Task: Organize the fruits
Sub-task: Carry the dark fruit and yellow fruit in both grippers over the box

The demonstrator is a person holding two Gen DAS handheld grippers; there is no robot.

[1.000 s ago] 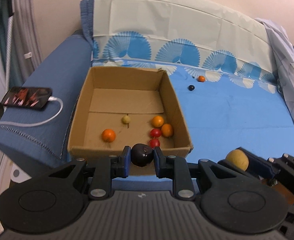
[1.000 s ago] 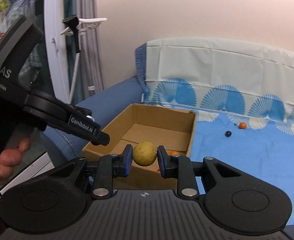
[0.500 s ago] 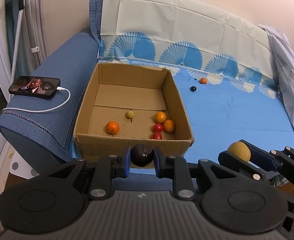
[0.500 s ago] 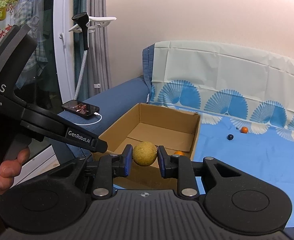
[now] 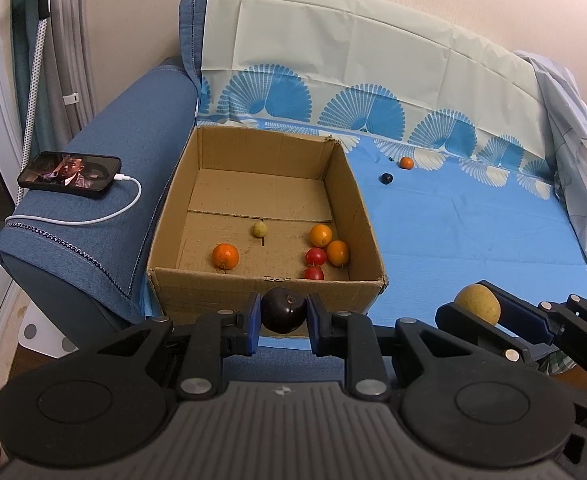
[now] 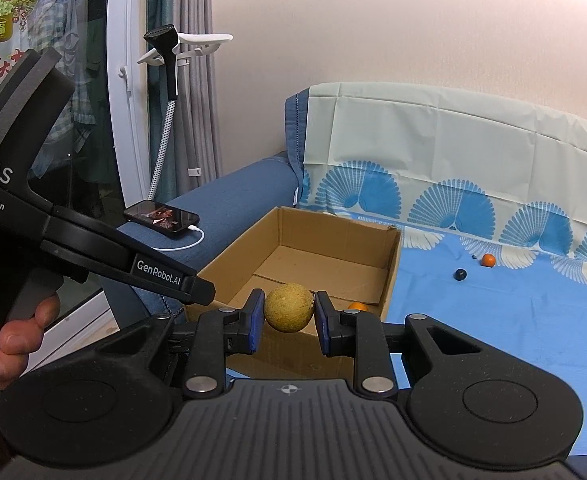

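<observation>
My left gripper (image 5: pixel 283 316) is shut on a dark purple plum (image 5: pixel 283 310), held just in front of the near wall of an open cardboard box (image 5: pixel 265 296). Inside the box lie several fruits: oranges (image 5: pixel 225 256), red ones (image 5: pixel 316 257) and a small yellow one (image 5: pixel 259 229). My right gripper (image 6: pixel 287 314) is shut on a round yellow fruit (image 6: pixel 288 307), hanging before the box's (image 6: pixel 391 268) near corner; the same fruit (image 5: pixel 477 303) shows at the lower right of the left wrist view. An orange (image 5: pixel 406 163) and a dark berry (image 5: pixel 386 178) lie loose on the blue sheet.
The box rests on a sofa covered by a blue sheet (image 5: pixel 473 232). A phone (image 5: pixel 69 170) with a white cable lies on the left armrest. A hand (image 6: pixel 9 336) grips the left tool's handle. A wall and a garment steamer (image 6: pixel 171 60) stand behind.
In both views the box and sofa have drifted lower and farther off, as both grippers drew back and up a little. Each keeps its fruit.
</observation>
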